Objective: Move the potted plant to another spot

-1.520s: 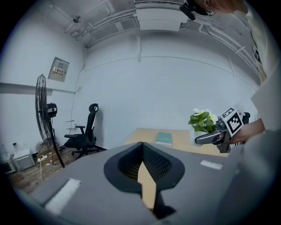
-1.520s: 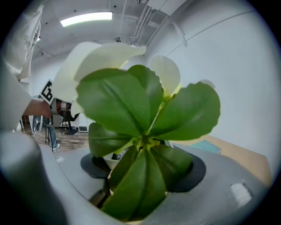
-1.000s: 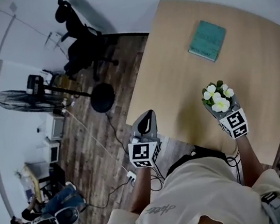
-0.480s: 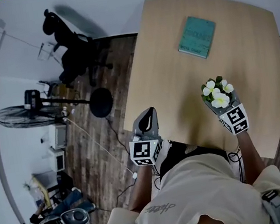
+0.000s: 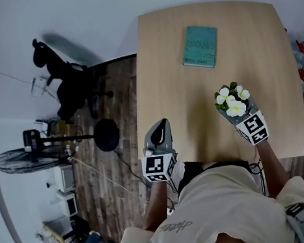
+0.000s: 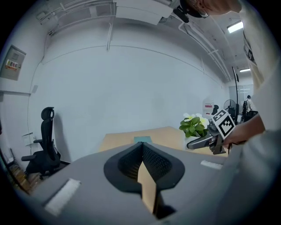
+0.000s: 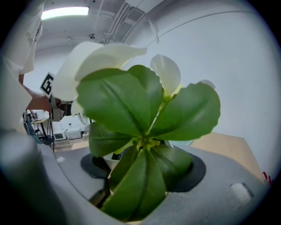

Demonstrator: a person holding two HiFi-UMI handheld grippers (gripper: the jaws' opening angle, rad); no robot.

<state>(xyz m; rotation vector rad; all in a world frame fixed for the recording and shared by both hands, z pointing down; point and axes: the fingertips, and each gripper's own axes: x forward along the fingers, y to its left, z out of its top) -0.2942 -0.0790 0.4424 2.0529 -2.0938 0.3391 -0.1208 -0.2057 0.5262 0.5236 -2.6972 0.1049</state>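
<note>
Right hand-held gripper (image 5: 235, 115) clenched on plant (image 5: 230, 101): pot between jaws, leaves and white flowers sticking up past fingertips. Whether pot touches table (image 5: 171, 81) cannot tell. Left hand-held gripper (image 5: 162, 127) clenched, jaws together, nothing between them; well apart to left of right one, at table's near edge. Book (image 5: 201, 47) ahead of right hand-held gripper, slightly left, well apart.
</note>
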